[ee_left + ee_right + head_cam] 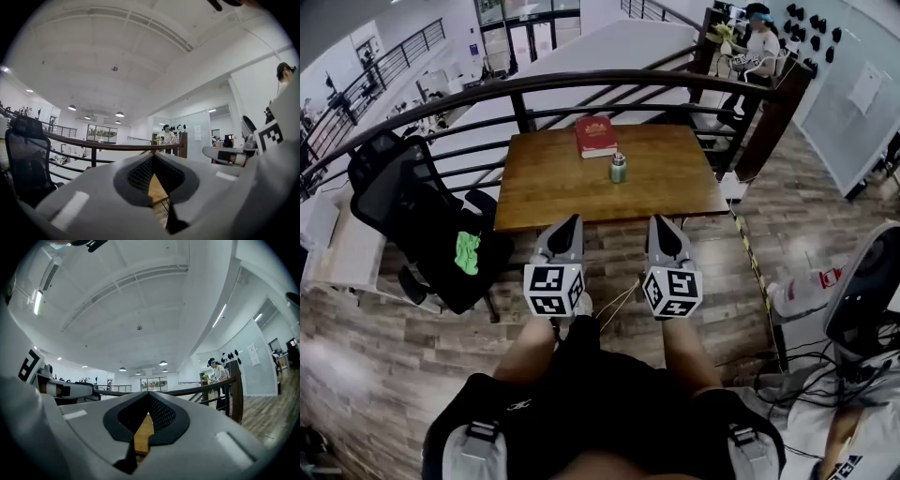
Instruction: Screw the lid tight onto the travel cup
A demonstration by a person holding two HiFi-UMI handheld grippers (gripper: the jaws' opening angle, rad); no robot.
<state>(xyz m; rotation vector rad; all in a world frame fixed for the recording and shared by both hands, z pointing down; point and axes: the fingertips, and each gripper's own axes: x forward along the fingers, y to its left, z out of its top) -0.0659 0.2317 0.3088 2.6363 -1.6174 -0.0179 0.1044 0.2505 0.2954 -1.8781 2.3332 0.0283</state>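
Observation:
A small green travel cup [619, 168] with a silver lid stands upright on the wooden table [553, 192], just in front of a red book. My left gripper [571, 223] and right gripper [659, 223] hang side by side before the table's near edge, both pointing level at it and well short of the cup. Both are shut with nothing between the jaws. In the left gripper view the left gripper [153, 154] shows closed tips with a strip of table behind them. The right gripper [148, 393] looks the same in its own view. The cup is hidden in both gripper views.
A red book [595, 136] lies at the table's far edge, against a dark curved railing [581, 84]. A black office chair [412, 216] with a green cloth stands left of the table. A person [757, 42] stands beyond the railing at the far right. Cables and equipment [862, 309] crowd the right floor.

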